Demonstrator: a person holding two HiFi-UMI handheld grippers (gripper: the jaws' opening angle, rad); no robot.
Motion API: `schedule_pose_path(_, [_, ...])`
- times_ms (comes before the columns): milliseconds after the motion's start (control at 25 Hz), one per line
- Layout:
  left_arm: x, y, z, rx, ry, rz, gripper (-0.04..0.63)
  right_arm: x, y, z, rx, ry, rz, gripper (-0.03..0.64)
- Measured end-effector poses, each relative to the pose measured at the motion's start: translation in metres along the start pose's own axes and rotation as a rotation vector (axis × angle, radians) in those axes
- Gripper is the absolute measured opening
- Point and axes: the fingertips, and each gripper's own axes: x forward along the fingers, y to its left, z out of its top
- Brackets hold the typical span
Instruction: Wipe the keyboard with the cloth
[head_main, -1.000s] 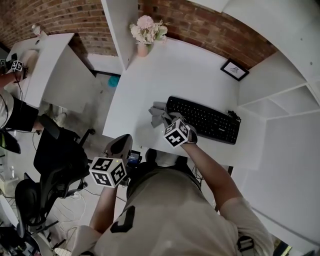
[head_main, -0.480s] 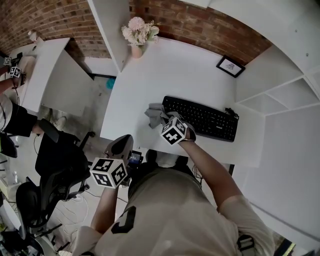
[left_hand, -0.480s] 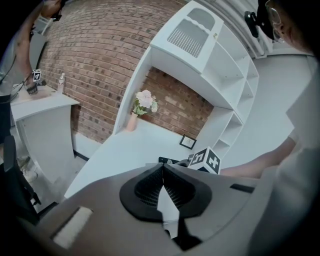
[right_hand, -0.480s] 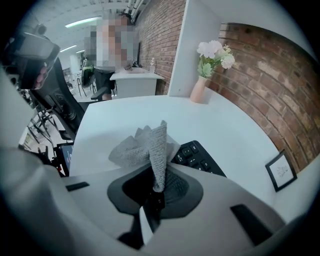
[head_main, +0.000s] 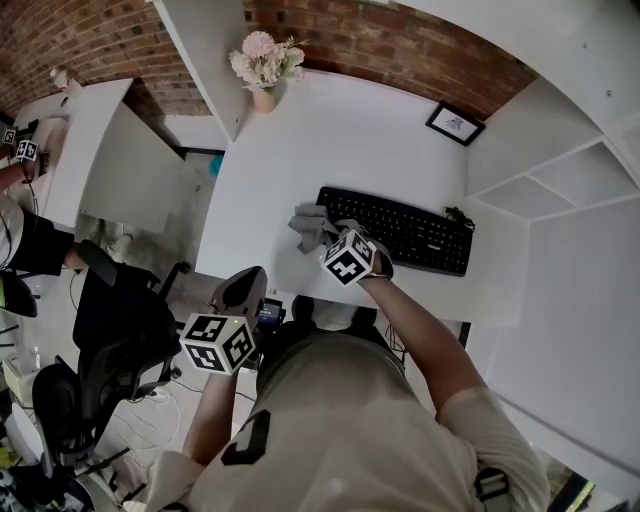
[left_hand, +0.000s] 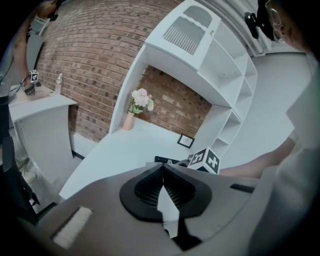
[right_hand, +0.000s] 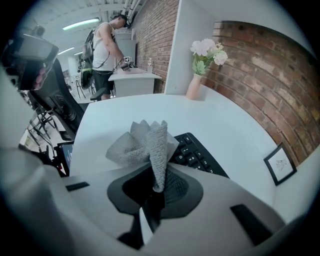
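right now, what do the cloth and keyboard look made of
The cloth: grey textile, probably a waffle weave, matte; a fine grid texture shows and it creases softly. The keyboard: black, most likely moulded plastic, matte; separate raised keys, little glare.

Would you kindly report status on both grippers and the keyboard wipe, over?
Left gripper shut, empty, short of the desk. Right gripper shut on cloth, at left end of keyboard. Nothing else in the way.

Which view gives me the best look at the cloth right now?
The right gripper view: the cloth stands bunched, pinched in the right gripper's jaws, by the keyboard's end. The head view shows it small, partly behind that gripper. The left gripper view doesn't clearly show it.
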Motion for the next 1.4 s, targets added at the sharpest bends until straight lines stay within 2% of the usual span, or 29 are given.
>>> schedule_pose_path(800, [0.017, -0.05, 0.01, 0.035, -0.028, -0.01, 0.004, -0.025, -0.021, -0.049, 0.022, 0.01, 0.008, 0.025])
schedule_pose_path(1400, [0.011, -0.041, 0.006, 0.032, -0.024, -0.008, 0.005, -0.031, -0.024, -0.057, 0.037, 0.014, -0.021, 0.025])
